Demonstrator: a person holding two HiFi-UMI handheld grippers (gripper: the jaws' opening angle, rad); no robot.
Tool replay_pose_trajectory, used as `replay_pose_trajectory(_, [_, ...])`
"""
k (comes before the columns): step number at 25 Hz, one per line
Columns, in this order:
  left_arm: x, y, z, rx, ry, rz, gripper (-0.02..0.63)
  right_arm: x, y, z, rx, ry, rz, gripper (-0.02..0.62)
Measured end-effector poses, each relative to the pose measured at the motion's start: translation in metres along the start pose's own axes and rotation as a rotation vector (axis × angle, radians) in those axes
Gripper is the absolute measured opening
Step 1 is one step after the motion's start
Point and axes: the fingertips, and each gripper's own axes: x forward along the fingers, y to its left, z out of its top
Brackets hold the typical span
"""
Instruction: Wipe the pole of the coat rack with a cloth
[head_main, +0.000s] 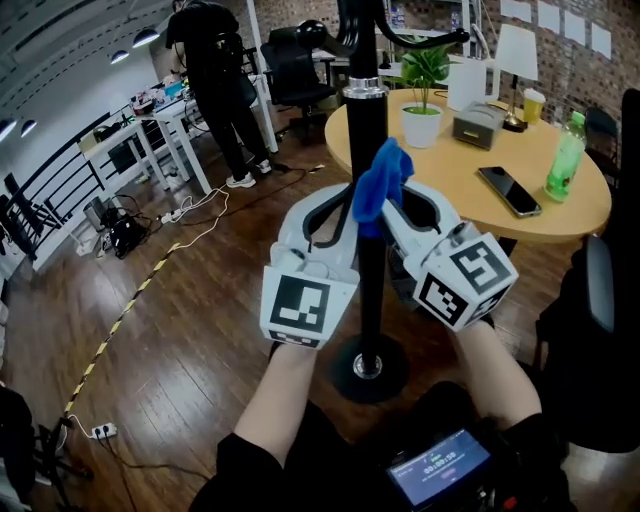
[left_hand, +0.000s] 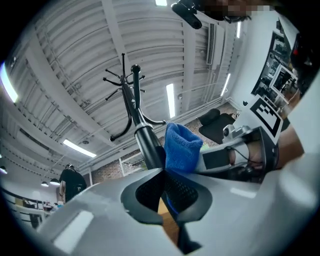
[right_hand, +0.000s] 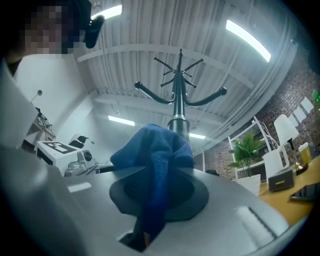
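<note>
Two tools meet at the black pole (head_main: 372, 290) of the coat rack in the middle of the head view, one on each side of it. The left tool (head_main: 340, 215) sits on the left of the pole, the right tool (head_main: 398, 215) on the right. A blue cloth (head_main: 380, 185) is bunched between their tips and lies against the pole just under its silver collar.

In the right gripper view the jaws are clamped on the cloth. It bulges above them and a fold hangs down through the slit, with the pole rising right behind it to the curved hooks at the top of the frame. In the left gripper view the jaws are drawn together at their tips, and a sliver of blue is pinched in the slit. The rest of the cloth stands up just right of the pole.

Lower in the head view the round base (head_main: 368, 368) of the rack rests on the wooden floor (head_main: 180, 330). At upper right a round desk (head_main: 470, 195) carries a potted plant (head_main: 422, 95), a phone (head_main: 509, 190), a green bottle (head_main: 566, 155) and a lamp (head_main: 517, 70). A person (head_main: 215, 80) in dark clothes stands at upper left.
</note>
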Motion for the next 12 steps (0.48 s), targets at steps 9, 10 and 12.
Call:
replay_pose_trajectory(9, [-0.042, -0.076, -0.126, -0.116, 0.170, -0.025, 0.000, -0.055, 0.009, -0.144, 0.043, 0.217, -0.084, 0.049])
replay_pose_trajectory(10, [-0.048, -0.087, -0.144, -0.132, 0.206, -0.034, 0.000, -0.063, 0.010, -0.163, 0.066, 0.238, -0.095, 0.049])
replay_pose_trajectory(12, [-0.059, -0.110, -0.177, -0.176, 0.259, -0.059, 0.000, -0.081, 0.010, -0.200, 0.131, 0.282, -0.116, 0.049])
